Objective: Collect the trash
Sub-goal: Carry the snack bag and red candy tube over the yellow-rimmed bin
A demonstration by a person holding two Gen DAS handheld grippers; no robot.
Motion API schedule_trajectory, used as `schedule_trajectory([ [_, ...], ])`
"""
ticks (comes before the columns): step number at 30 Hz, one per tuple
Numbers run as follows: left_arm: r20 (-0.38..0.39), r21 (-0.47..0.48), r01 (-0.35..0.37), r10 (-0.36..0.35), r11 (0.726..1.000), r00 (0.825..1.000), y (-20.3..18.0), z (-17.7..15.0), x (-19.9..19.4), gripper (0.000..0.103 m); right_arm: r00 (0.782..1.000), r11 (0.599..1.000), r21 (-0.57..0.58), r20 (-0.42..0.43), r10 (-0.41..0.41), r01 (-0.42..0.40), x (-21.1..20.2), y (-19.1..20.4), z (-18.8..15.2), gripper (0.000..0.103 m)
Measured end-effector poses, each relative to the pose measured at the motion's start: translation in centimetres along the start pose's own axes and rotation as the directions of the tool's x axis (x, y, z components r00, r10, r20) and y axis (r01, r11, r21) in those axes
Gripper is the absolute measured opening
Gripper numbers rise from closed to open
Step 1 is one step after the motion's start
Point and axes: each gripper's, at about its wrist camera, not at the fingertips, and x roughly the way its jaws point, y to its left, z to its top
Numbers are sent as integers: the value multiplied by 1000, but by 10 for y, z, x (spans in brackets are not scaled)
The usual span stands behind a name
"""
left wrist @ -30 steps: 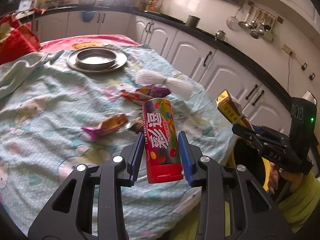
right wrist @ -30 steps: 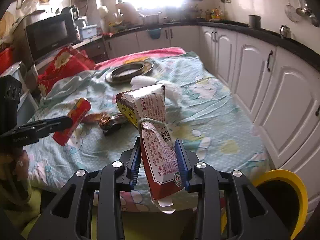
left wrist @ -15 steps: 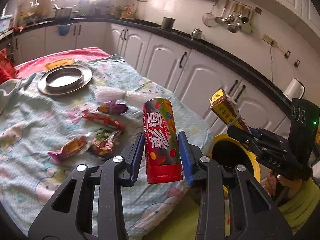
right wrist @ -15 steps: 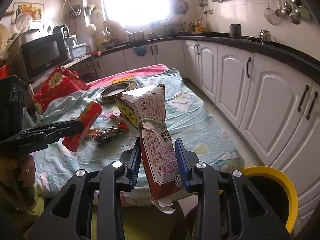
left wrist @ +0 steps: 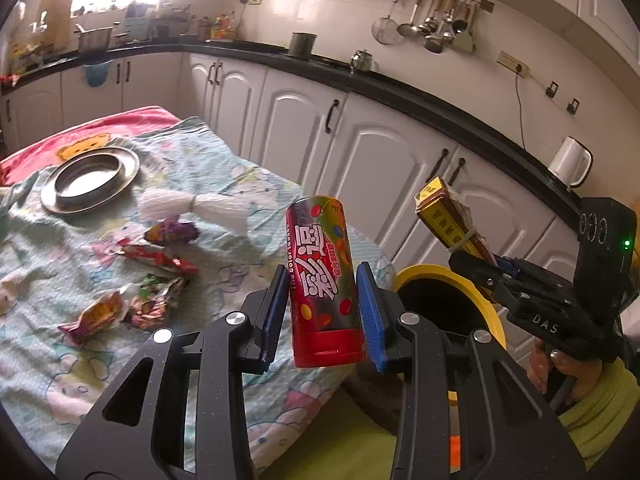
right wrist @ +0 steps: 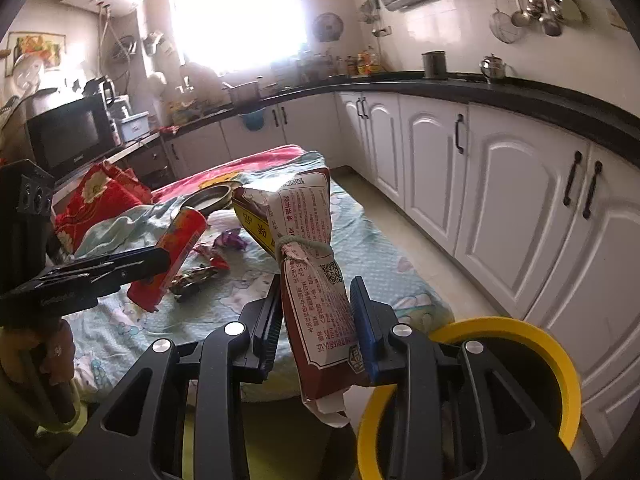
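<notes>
Now both loads have swung from over the bed (left wrist: 208,184) toward the bin (left wrist: 444,280): left tool (left wrist: 322,312) clamps the candy tube (left wrist: 320,276), right tool (right wrist: 316,316) the tied packet (right wrist: 308,264); release comes next.

The left gripper (left wrist: 322,308) is clamping an upright red candy tube (left wrist: 322,280) above the edge of a table (left wrist: 120,360) where wrappers (left wrist: 132,300) and a metal plate (left wrist: 90,180) are lying. At right, the right gripper (left wrist: 472,264) is gripping a tied packet (left wrist: 444,216) over a yellow-rimmed bin (left wrist: 448,300).
</notes>
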Motion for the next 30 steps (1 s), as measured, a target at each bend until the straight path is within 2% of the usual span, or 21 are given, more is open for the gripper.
schedule_trajectory([
  [13,-21,62,81,-80,995,997,-43,-2,22,28,996,993,79,12,-91,89,-24,-38,-15,32],
  [26,-74,120,143,-135,982,988,-81,-11,45,28,975,968,124,-26,-218,220,-42,-82,-55,32],
  [30,-91,138,156,-144,978,985,-93,-15,52,28,972,961,147,-35,-231,234,-46,-93,-65,32],
])
